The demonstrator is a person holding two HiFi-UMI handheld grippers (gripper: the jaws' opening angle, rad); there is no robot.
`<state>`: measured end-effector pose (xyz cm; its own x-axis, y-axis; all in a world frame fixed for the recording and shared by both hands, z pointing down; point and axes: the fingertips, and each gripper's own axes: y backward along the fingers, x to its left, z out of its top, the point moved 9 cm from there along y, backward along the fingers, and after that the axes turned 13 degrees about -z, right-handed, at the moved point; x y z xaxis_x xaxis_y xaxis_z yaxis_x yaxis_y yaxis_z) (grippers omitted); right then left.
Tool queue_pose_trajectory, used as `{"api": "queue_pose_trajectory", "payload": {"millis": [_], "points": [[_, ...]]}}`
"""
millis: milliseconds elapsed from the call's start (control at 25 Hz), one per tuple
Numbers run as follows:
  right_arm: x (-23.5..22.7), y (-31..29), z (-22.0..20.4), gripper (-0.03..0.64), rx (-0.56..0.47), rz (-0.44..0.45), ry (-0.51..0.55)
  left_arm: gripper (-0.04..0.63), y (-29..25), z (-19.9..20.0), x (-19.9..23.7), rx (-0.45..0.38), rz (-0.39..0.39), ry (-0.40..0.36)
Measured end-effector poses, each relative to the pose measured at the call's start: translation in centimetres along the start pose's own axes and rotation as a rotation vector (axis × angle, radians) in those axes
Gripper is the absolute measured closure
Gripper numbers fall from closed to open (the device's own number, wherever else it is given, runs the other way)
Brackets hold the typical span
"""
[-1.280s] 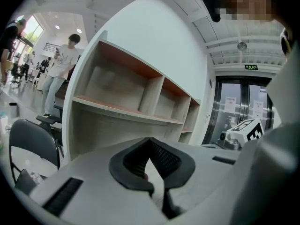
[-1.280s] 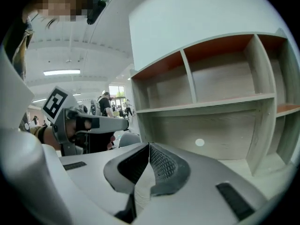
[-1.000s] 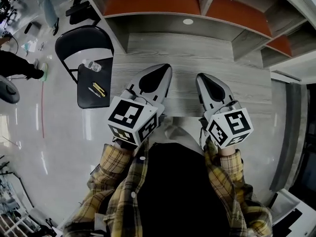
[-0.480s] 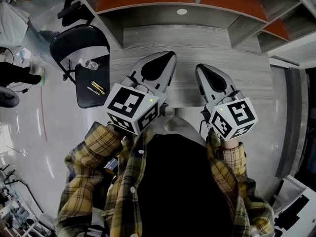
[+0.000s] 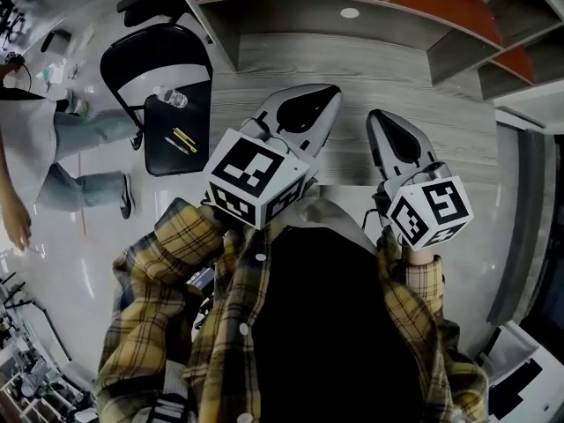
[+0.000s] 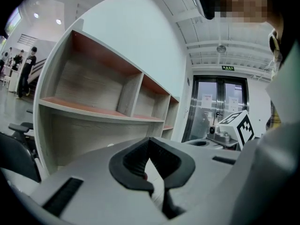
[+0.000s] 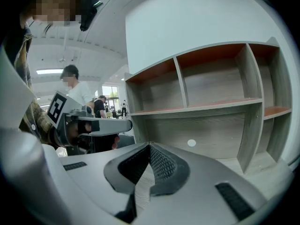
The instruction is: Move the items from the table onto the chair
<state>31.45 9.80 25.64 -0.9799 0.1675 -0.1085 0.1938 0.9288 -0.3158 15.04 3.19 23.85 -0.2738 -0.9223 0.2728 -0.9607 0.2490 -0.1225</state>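
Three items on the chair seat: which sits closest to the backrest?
The clear water bottle, at the rear edge of the seat, right by the backrest. The two yellow pens lie farther forward, mid-seat.

- The fingers (image 7: 165,167) of the right gripper (image 7: 150,147) are pressed together at the tips.
- The left gripper (image 7: 125,124) is seen at left.
- A shelf unit (image 7: 211,108) is seen behind.

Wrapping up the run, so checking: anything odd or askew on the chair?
Only slightly: the water bottle lies on its side near the back of the chair seat, so it might roll. The yellow pen-like items lie flat.
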Motion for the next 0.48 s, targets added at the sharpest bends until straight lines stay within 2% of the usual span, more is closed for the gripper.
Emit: {"api": "queue_pose_trajectory", "payload": {"millis": [480], "points": [[-0.3,-1.2,0.8,0.600,-0.008,0.003,0.009,0.592,-0.6,0.5,0.4,0.011,-0.021,-0.039]]}}
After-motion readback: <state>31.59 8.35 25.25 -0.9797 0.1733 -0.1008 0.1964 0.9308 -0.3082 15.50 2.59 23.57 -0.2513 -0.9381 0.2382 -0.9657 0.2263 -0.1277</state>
